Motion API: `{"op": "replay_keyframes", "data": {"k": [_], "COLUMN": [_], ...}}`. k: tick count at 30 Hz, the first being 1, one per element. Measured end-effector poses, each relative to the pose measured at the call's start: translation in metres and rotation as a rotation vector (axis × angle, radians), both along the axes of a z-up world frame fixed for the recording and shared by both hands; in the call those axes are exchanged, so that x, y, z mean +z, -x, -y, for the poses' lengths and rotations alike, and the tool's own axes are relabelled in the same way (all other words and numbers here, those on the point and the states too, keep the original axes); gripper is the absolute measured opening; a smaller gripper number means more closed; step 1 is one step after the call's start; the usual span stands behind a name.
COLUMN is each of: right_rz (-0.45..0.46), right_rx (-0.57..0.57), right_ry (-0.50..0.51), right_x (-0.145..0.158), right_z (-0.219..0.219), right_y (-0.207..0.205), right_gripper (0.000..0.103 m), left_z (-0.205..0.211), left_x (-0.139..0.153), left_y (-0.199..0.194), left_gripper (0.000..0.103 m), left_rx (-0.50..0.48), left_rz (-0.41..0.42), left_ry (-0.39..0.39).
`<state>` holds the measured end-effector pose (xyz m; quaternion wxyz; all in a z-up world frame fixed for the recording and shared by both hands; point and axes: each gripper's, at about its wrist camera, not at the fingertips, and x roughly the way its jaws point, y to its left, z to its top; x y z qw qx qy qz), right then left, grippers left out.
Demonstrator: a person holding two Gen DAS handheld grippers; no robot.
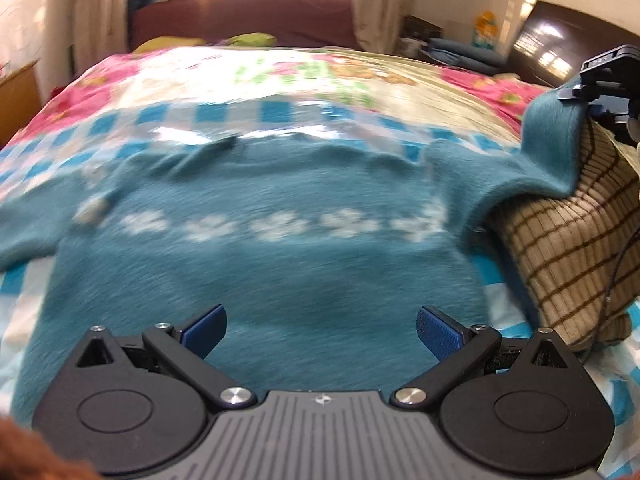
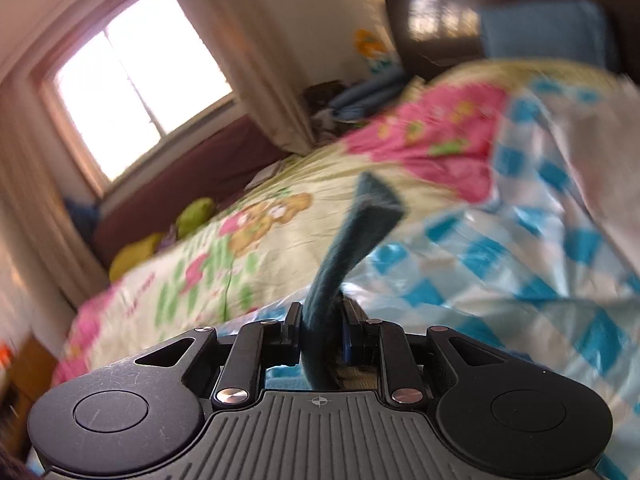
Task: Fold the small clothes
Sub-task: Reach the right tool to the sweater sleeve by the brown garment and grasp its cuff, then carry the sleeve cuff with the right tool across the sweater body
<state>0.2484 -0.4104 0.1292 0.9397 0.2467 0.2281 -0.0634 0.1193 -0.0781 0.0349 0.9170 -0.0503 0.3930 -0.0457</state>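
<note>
Now teal sweater (image 1: 280, 264) w/ white paw prints; right hand-held gripper (image 2: 320, 332) pinching sleeve (image 2: 360, 216); left hand-held gripper (image 1: 320, 332) released.

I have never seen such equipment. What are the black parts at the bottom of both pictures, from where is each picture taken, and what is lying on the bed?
The black parts are two hand-held grippers; a person holds one in each hand, and each carries a camera looking forward along its two fingers. So each picture shows its own gripper at the bottom.

The left camera's picture shows the left gripper with its blue-padded jaws wide open and empty, above a teal sweater with a row of white flowers. The sweater lies spread on a colourful bedspread, partly over a beige checked garment.

The right camera's picture shows the right gripper shut on the sweater's sleeve, held off the bed. The left camera's picture shows it at the far right too.
</note>
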Motion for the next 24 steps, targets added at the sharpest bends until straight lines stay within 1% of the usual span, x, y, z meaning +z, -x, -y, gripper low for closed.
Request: {"op": "replay_keyframes", "data": {"k": [2,3,4,6,9,12,15,18,21,24], "right_rz": [-0.012,-0.032,-0.063,-0.110,-0.136,-0.150,-0.122,-0.095,-0.039,0.002], "right_rx": [-0.008,-0.032,-0.058,-0.118,-0.210,-0.258,-0.235,-0.196,-0.143,-0.059], "right_ry": [0.103,0.161,0.174,0.150,0.161,0.166,0.109,0.037,-0.033,-0.049], "right_x": [0.002,-0.001,-0.006,-0.018,-0.029,-0.034,-0.035,-0.036,-0.026,-0.009], "right_z": [-0.018,-0.021,-0.017,-0.001,0.026,0.053,0.068,0.071,0.061,0.033], "right_y": [-0.006,-0.010,-0.012,-0.008,0.001,0.006,0.016,0.019,0.024,0.019], "right_gripper": [0.011,0.010,0.007,0.007,0.007,0.007,0.007,0.007,0.007,0.007], "left_z": [-0.020,-0.028,-0.036,-0.045,-0.045,-0.035,-0.020,-0.009,-0.006,-0.014], "left_x": [-0.002,-0.003,-0.005,-0.008,-0.016,-0.016,-0.011,-0.008,-0.005,-0.005], "left_y": [0.005,0.008,0.012,0.017,0.013,0.013,0.012,0.007,0.004,0.004], "left_gripper": [0.103,0.103,0.103,0.103,0.103,0.103,0.103,0.103,0.103,0.103], "left_rx": [0.031,0.044,0.056,0.072,0.070,0.045,0.016,-0.005,-0.008,0.013], "left_rz": [-0.008,-0.004,0.003,0.008,-0.017,-0.017,0.005,0.008,0.017,0.020], "left_ry": [0.032,0.048,0.061,0.066,0.066,0.058,0.037,0.031,0.028,0.041]}}
